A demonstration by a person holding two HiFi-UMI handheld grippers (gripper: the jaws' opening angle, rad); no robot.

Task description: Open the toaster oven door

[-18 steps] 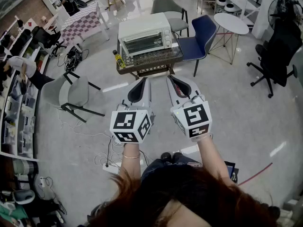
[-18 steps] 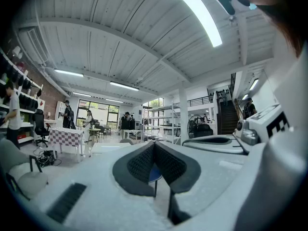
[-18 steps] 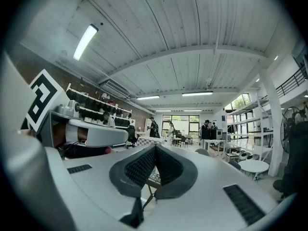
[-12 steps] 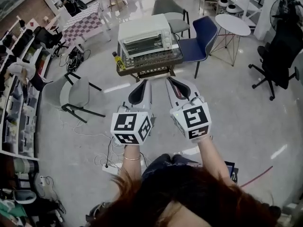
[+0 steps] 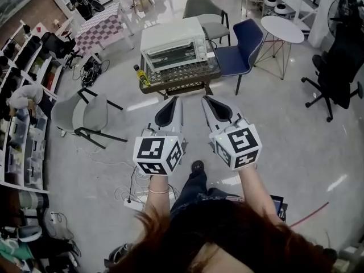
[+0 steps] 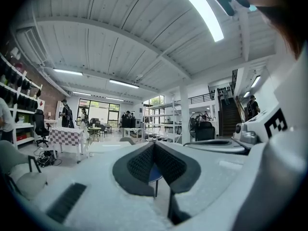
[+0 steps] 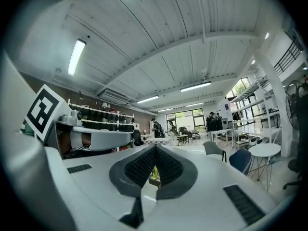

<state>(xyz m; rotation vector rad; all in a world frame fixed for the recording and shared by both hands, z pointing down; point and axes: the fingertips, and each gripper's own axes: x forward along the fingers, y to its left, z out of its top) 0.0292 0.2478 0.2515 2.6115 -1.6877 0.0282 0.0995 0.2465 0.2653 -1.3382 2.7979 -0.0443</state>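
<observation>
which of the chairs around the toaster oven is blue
The blue chair right of the toaster oven in the head view; the chair behind it and the chair at left are grey, the office chair black.

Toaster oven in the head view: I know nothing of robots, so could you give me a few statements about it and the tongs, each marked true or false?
1. The toaster oven has its door shut. True.
2. The left tongs grip the oven's handle. False: they are shut on nothing, held in the air short of the oven.
3. A yellow bottle stands on the left corner of the oven's table. True.
4. The chair right of the oven is red. False: it is blue.
5. The right tongs gape wide open. False: they are shut and empty.
</observation>
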